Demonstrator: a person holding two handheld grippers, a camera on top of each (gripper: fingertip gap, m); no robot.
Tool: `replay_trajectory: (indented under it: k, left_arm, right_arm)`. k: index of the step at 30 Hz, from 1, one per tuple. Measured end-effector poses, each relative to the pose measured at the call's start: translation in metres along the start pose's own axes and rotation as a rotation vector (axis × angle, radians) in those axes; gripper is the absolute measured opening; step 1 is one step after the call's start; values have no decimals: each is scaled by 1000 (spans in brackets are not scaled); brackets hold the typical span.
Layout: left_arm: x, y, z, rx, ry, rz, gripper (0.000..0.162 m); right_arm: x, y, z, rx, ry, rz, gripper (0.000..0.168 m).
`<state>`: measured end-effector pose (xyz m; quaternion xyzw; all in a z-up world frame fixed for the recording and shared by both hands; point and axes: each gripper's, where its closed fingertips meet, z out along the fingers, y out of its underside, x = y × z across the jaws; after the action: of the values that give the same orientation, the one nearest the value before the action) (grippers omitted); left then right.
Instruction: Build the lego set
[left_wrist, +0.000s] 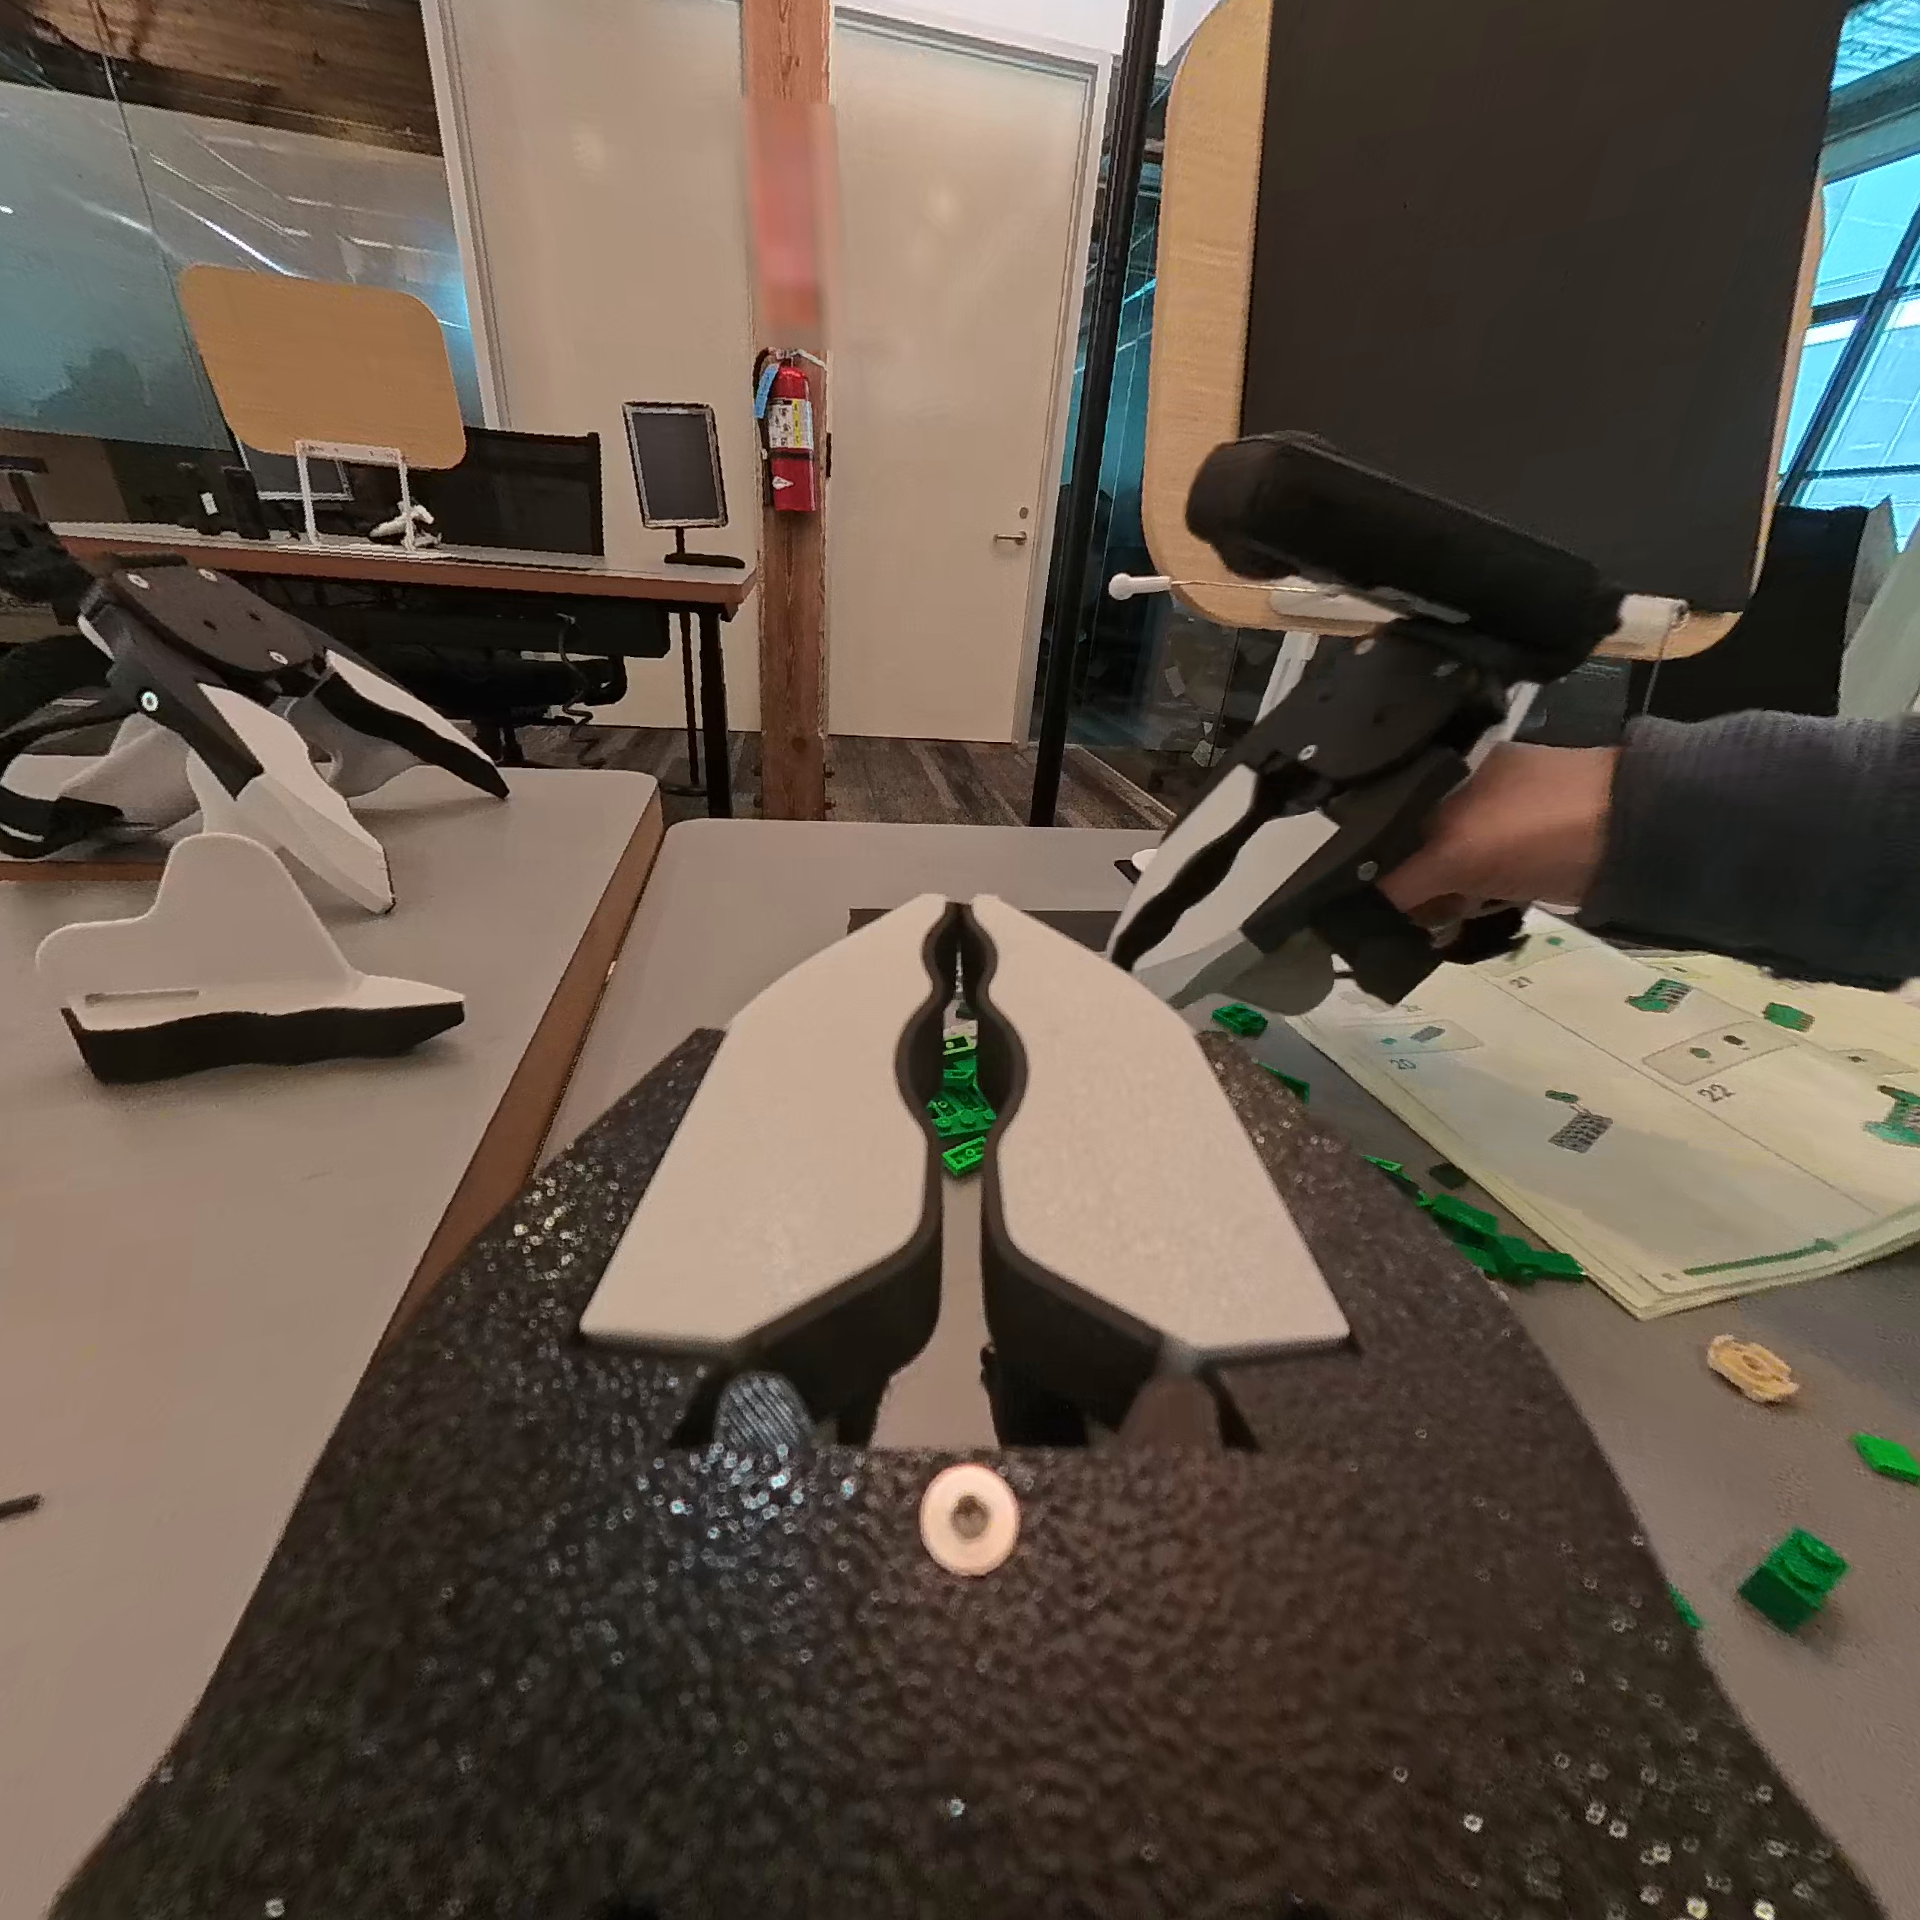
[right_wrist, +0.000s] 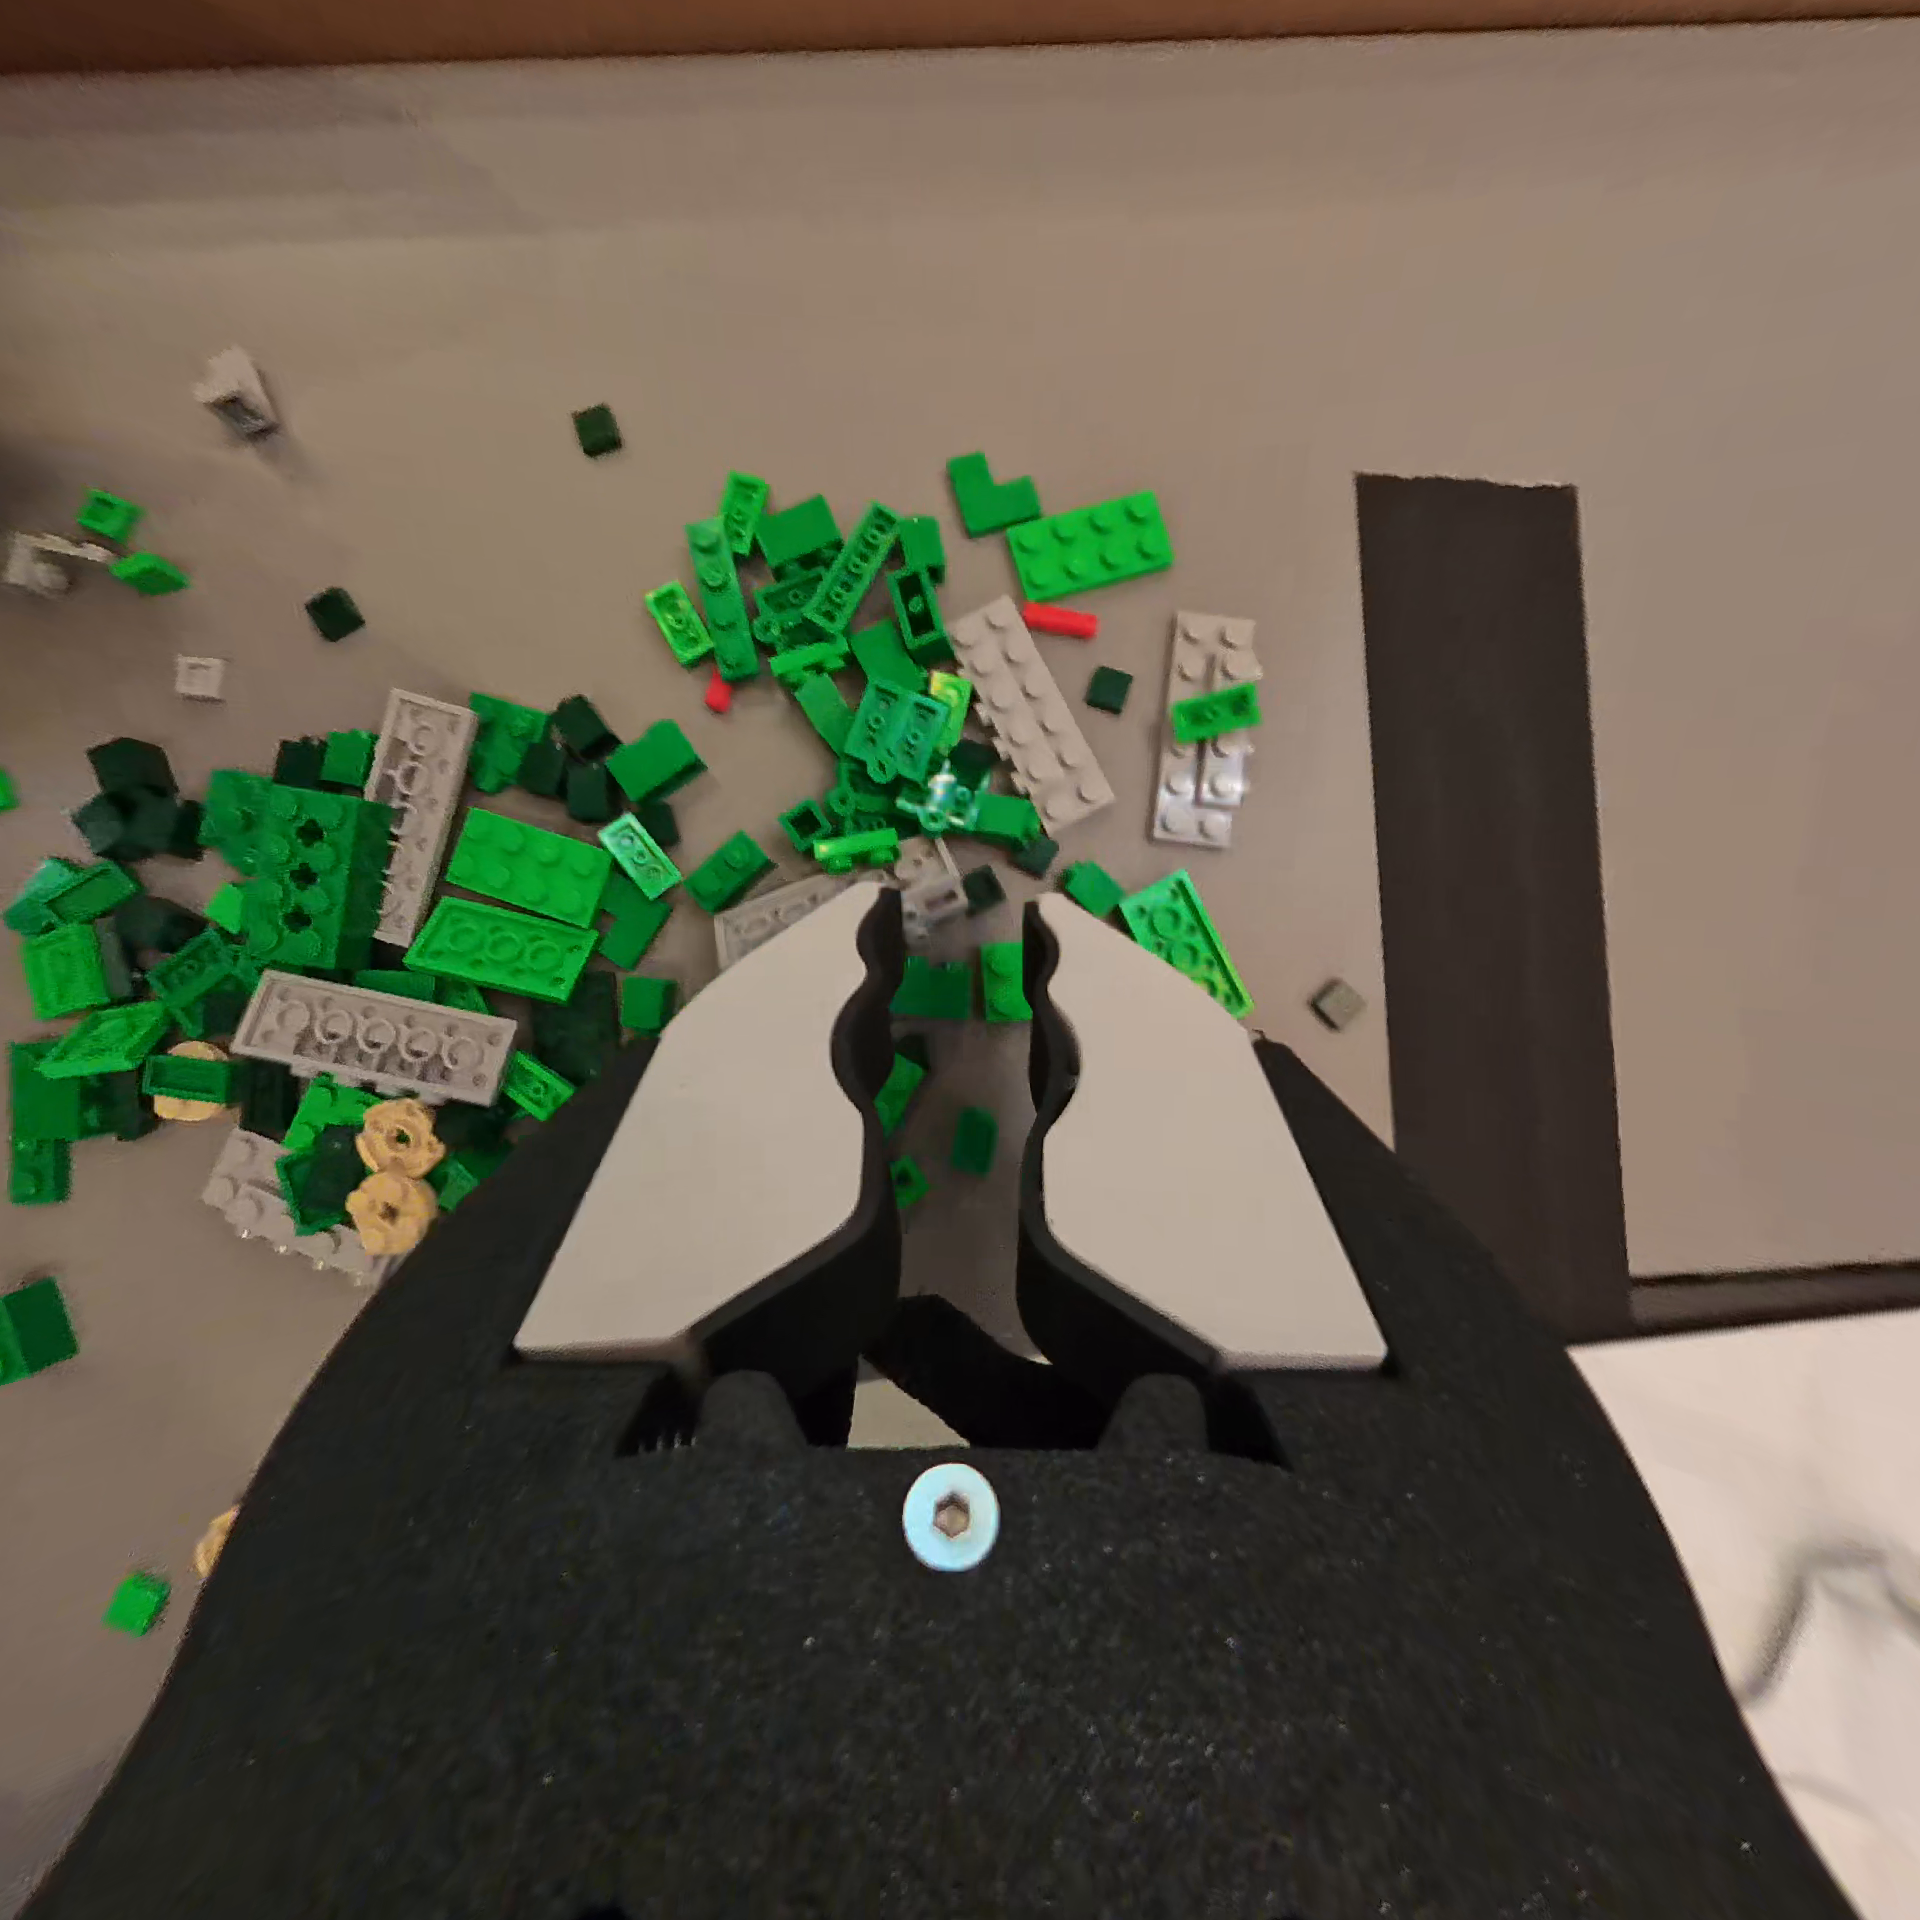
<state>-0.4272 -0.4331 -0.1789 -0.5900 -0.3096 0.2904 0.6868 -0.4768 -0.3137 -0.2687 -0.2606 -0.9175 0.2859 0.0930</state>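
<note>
Our right tool (right_wrist: 961, 914) hung parted over the bricks (right_wrist: 883, 717); our left tool (left_wrist: 961, 914) was clenched, empty. Crowded pieces risked a double pick.

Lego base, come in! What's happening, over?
Left hand-held gripper shut, empty. Right hand-held gripper open above the brick pile. Nothing built yet. Nothing blocking.

Readable marks: only on the open instruction booklet (left_wrist: 1621, 1101), right of the left tool (left_wrist: 962, 914) — printed step numbers beside small build diagrams. Fire extinguisher (left_wrist: 790, 436) on the post far ahead carries a label and a tag, too small to read. Nothing legible among the bricks.
</note>
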Motion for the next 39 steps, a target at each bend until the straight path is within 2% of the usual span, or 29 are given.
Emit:
replay_trajectory:
  k: [7,11,14,18,23,25,30,34,39]
  left_arm:
    - [0,0,0,0,0,-2,0]
    - [0,0,0,-1,1,-5,0]
    - [-1,0,0,-1,1,-6,0]
    - [-1,0,0,0,1,-10,0]
    - [-1,0,1,-1,2,-11,0]
    - [0,0,1,-1,3,-11,0]
    - [0,0,1,-1,4,-10,0]
    - [0,1,1,-2,4,-13,0]
    - [0,1,1,-1,4,-13,0]
  right_arm:
    - [-3,-17,13,-12,-27,-7,10]
    - [-14,-11,17,-102,-91,-34,7]
    - [-7,-2,19,-172,-30,-102,4]
    - [-29,13,16,-285,-190,-80,0]
    - [-13,-2,15,-192,-104,-67,0]
    - [-13,1,18,-216,-90,-98,1]
    - [6,0,25,-215,85,-208,6]
    - [-2,-4,23,-172,56,-234,12]
    - [-6,-10,22,-138,93,-395,18]
